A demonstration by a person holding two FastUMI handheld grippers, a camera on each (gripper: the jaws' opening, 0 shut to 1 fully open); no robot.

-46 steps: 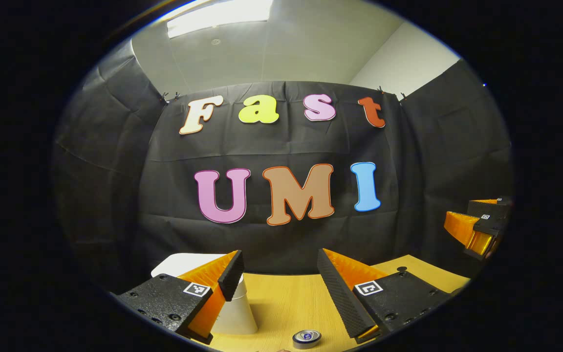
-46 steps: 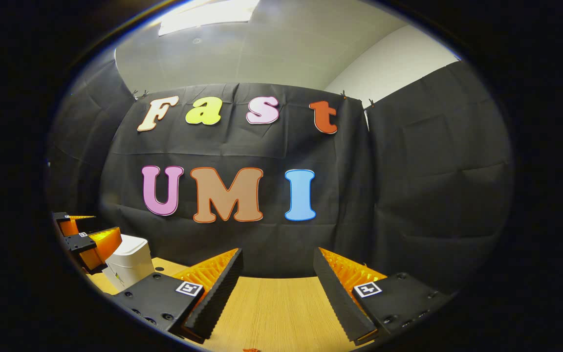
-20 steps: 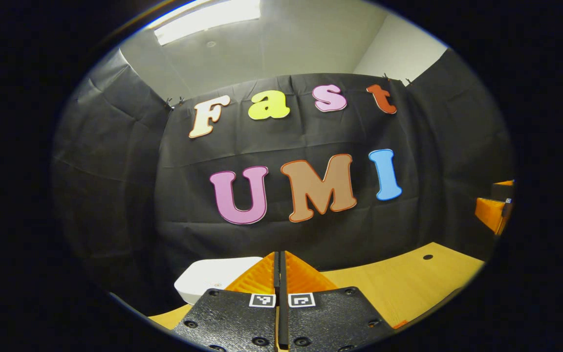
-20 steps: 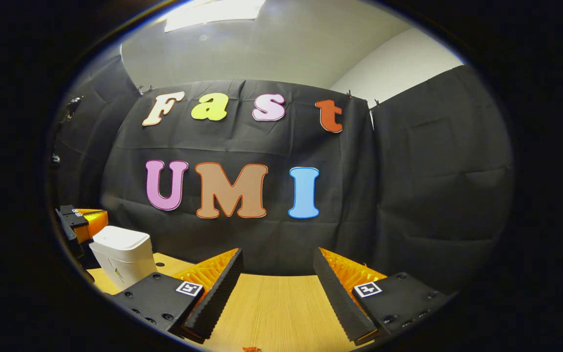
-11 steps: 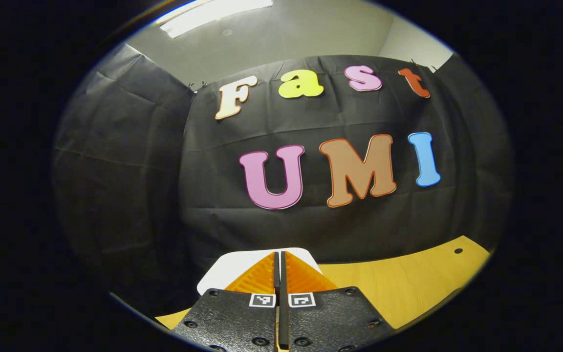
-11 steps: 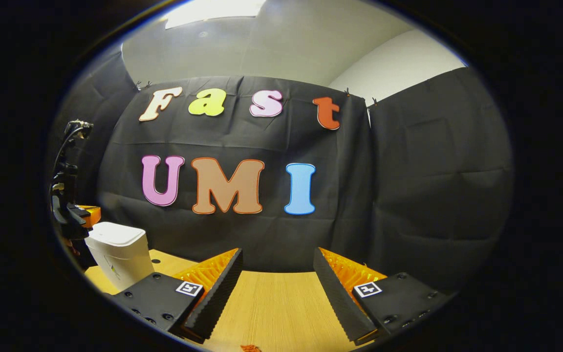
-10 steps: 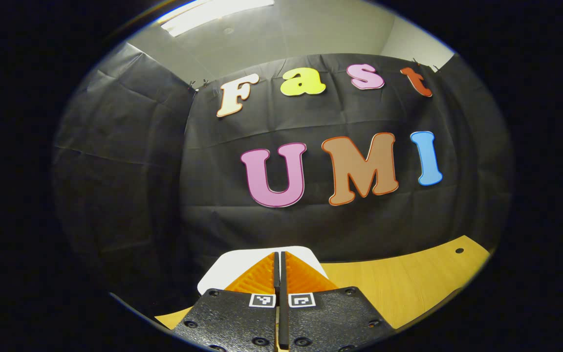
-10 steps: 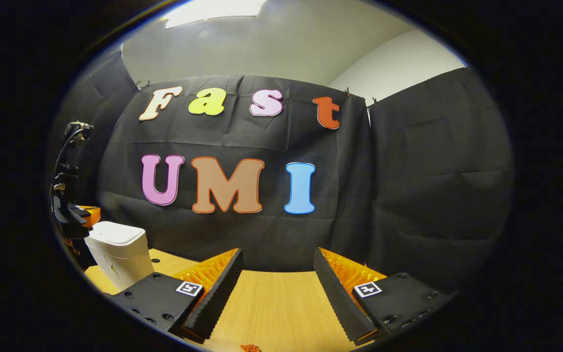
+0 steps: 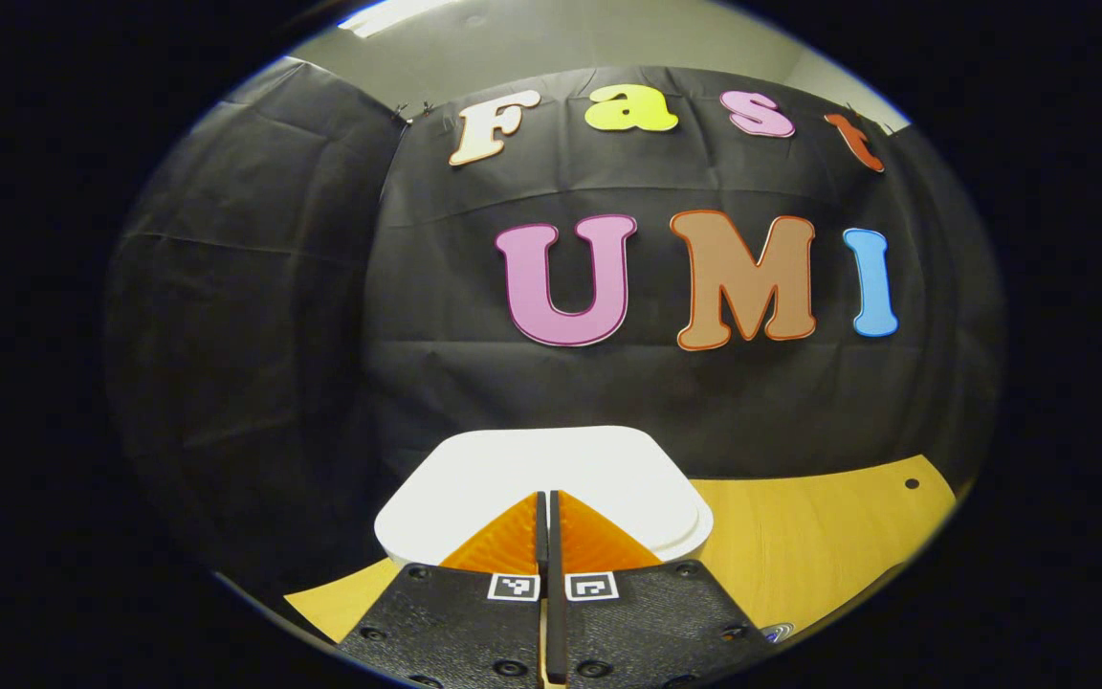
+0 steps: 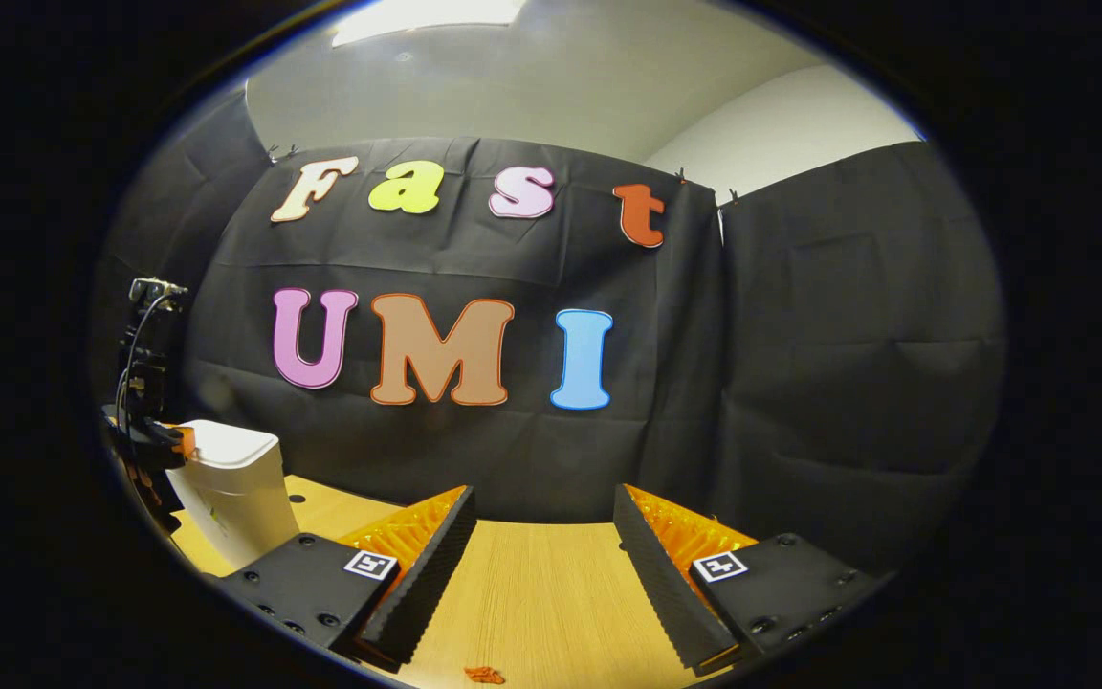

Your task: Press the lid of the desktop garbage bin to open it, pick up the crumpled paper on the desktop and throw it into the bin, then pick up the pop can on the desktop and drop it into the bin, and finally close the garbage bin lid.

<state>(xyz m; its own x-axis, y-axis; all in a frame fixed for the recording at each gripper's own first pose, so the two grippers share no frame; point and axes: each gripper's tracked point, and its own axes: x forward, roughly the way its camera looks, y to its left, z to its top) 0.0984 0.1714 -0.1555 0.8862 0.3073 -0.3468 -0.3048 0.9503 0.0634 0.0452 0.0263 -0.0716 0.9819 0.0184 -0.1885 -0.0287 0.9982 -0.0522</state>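
The white desktop bin's closed lid lies just under my left gripper, which is shut with nothing between its fingers; its tips hang over the lid's near half, and I cannot tell if they touch it. A sliver of the pop can's metal top peeks out at the lower right. In the right gripper view the bin stands at the far left, with the left gripper at its lid. My right gripper is open over bare table, nothing between its fingers.
The wooden table runs back to the black cloth wall. A cable hole sits near the table's far right corner. A small orange scrap lies on the table close in front of the right gripper.
My left gripper shut, swung left and came down over the bin lid, which now looms larger beneath its tips. The right gripper stayed open and hardly moved.
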